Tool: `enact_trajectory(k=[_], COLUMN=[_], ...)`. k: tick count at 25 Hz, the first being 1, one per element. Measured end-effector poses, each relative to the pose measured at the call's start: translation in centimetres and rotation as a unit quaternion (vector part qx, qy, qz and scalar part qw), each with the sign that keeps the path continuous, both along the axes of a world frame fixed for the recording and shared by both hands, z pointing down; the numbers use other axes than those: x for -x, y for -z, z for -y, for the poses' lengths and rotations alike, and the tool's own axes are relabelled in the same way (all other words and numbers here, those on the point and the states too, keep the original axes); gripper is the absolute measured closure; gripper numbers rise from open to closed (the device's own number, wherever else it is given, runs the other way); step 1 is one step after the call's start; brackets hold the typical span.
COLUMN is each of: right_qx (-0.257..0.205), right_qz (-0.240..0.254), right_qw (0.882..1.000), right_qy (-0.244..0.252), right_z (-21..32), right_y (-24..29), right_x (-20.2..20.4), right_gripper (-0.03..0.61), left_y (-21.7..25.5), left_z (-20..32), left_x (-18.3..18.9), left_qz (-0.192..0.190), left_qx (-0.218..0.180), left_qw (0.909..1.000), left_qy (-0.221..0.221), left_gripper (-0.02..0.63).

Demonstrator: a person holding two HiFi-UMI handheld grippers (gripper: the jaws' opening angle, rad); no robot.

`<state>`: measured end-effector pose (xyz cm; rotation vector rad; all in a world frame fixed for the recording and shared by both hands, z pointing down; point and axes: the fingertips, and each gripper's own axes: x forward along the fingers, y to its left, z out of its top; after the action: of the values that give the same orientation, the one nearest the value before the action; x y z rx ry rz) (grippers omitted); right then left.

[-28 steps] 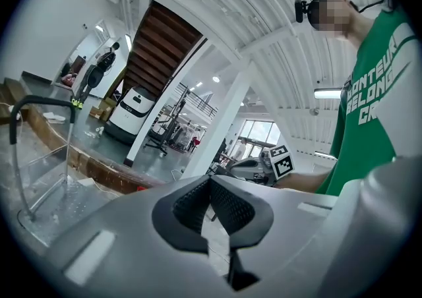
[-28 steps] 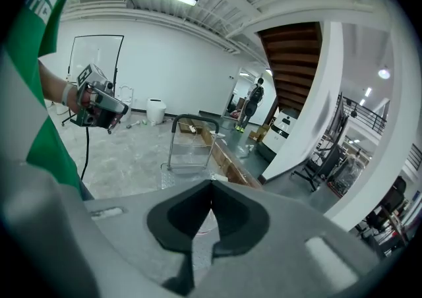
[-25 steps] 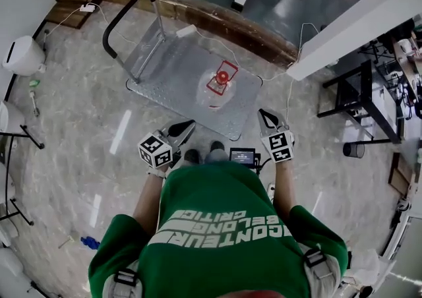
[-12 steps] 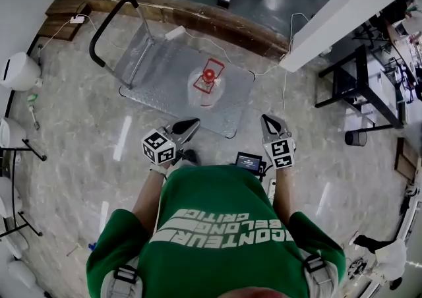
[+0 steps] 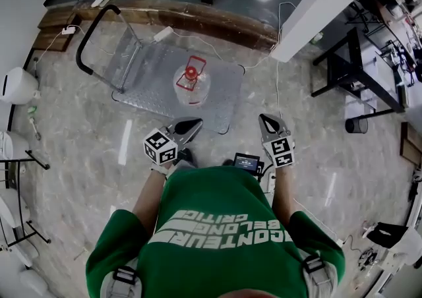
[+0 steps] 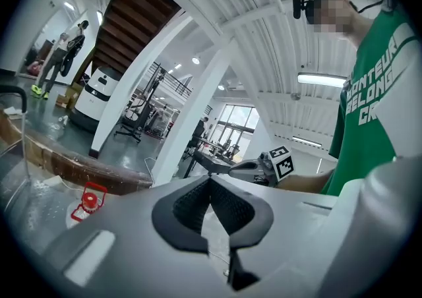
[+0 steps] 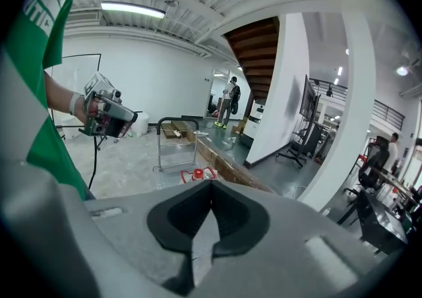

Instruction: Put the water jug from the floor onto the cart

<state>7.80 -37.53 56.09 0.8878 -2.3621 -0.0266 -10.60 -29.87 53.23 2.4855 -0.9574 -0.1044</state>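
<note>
The clear water jug (image 5: 191, 83) with a red cap and red handle stands upright on the metal cart's deck (image 5: 155, 66). The cart's black push handle (image 5: 91, 41) is at its left end. My left gripper (image 5: 194, 122) and right gripper (image 5: 263, 119) hang in front of my body, short of the cart's near edge and apart from the jug. Both are shut and hold nothing. The left gripper view shows its jaws (image 6: 211, 179) meeting, with the jug's red cap (image 6: 88, 199) low on the left. In the right gripper view, beyond its closed jaws (image 7: 211, 186), the jug (image 7: 197, 175) sits before the cart handle (image 7: 174, 124).
A wooden step (image 5: 211, 21) runs behind the cart, with a power strip (image 5: 163, 33) and cables beside it. A white pillar (image 5: 323, 0) and a black table (image 5: 356, 69) stand at the right. A white bin (image 5: 16, 86) is at the left. A person (image 7: 229, 101) stands far off.
In the head view the cart and jug have slid left and up, farther from both grippers. The jug has stayed on the cart. Both grippers have stayed shut in front of my body.
</note>
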Motion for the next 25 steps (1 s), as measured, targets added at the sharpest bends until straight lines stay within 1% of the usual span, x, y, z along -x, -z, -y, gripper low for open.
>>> enact_trajectory(k=[7,14,19,25], right_qx=[0.018,0.032,0.035,0.035], right_qz=[0.008,0.009,0.013,0.014], right_qw=[1.000,0.999,0.999,0.999], right_qy=[0.014,0.018,0.018,0.025], right_z=[-1.0,-1.5,-1.5,-2.0], right_y=[-0.8,-1.7,-1.9,-2.1], right_x=[-3.0,-5.3,-6.0,-5.8], right_gripper=[0.586,0.584,0.586,0.586], left_y=[0.0,0.0,0.4,0.0], left_z=[-0.1,0.0,0.3,-0.1], left_x=[-4.6,-8.2,-9.2,-9.4], left_qz=[0.005,0.011,0.016,0.019], left_qx=[0.006,0.007,0.004,0.006], left_qw=[0.9998,0.9992,0.9989,0.9986], left_qy=[-0.016,-0.038,-0.045,-0.049], left_gripper=[0.606,0.606,0.606,0.606])
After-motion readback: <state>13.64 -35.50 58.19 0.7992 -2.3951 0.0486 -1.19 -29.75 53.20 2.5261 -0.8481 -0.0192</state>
